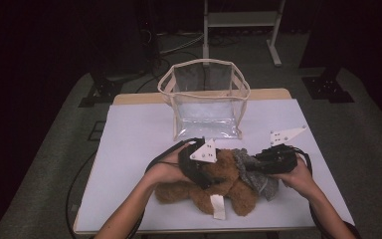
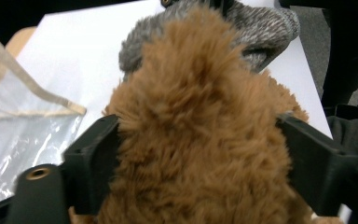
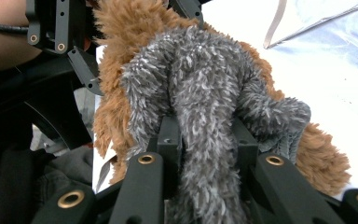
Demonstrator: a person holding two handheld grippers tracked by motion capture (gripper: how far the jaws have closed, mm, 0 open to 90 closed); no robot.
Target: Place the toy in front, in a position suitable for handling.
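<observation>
A brown plush toy point(image 1: 224, 181) with a grey furry part point(image 1: 251, 169) lies on the white table near the front edge. My left gripper point(image 1: 199, 167) comes over it from the left. In the left gripper view its jaws stand wide on either side of the brown body point(image 2: 200, 130), and the fur brushes both without looking squeezed. My right gripper point(image 1: 266, 162) reaches in from the right. In the right gripper view it point(image 3: 205, 140) is shut on a strand of the grey fur point(image 3: 205, 93), with brown fur point(image 3: 126, 28) behind.
A clear plastic bag with a cream rim point(image 1: 206, 99) stands open-topped at the back middle of the white table point(image 1: 139, 134). A white label point(image 1: 218, 206) hangs from the toy toward the front edge. Cables trail from both grippers.
</observation>
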